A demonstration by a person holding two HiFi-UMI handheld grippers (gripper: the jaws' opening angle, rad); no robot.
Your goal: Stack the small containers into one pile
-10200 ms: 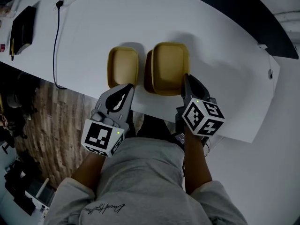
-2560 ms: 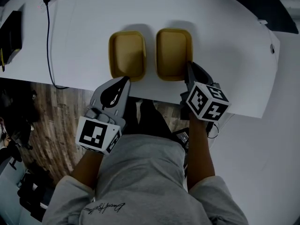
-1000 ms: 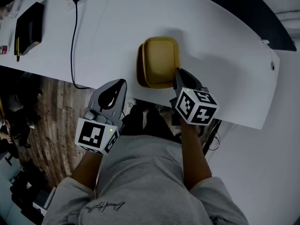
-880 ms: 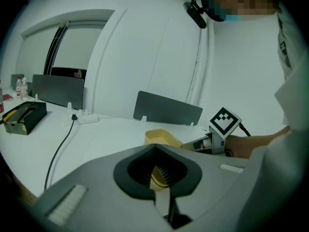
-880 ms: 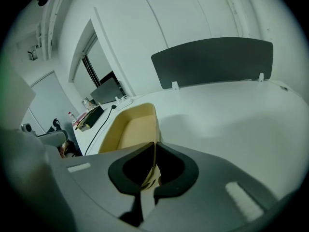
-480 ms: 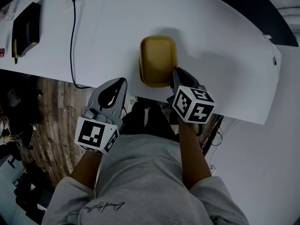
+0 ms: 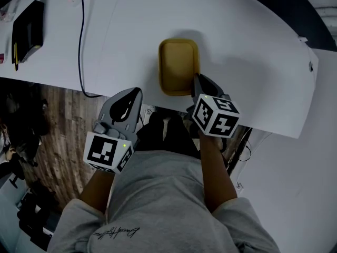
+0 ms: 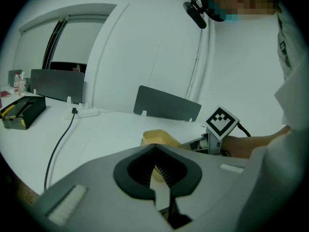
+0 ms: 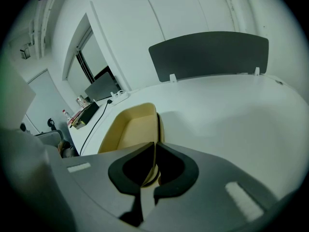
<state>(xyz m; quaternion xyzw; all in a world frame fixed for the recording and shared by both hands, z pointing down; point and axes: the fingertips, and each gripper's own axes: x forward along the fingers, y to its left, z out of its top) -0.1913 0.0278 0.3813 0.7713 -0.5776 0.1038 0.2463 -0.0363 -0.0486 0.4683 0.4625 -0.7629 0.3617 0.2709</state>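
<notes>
A mustard-yellow rounded-rectangle plastic container (image 7: 179, 66) sits on a white curved table (image 7: 247, 46), close to the table's near edge and in front of the person. It is shallow and open-topped, with a smooth matt inside and softly rounded corners. In the right gripper view (image 9: 128, 129) a second rim edge shows just outside its right wall, divided from it by a thin dark line, so one tub sits nested in another.

The right gripper (image 7: 197, 79) is clamped on the container's near right rim, its jaws pinched onto the thin wall. The left gripper (image 7: 138, 91) hangs off the table's near edge, to the left of the container and apart from it, with its jaws closed together on nothing.

A black power cable (image 7: 80, 41) trails across the table's left part, and a black rectangular box (image 7: 26, 30) lies at the far left.
</notes>
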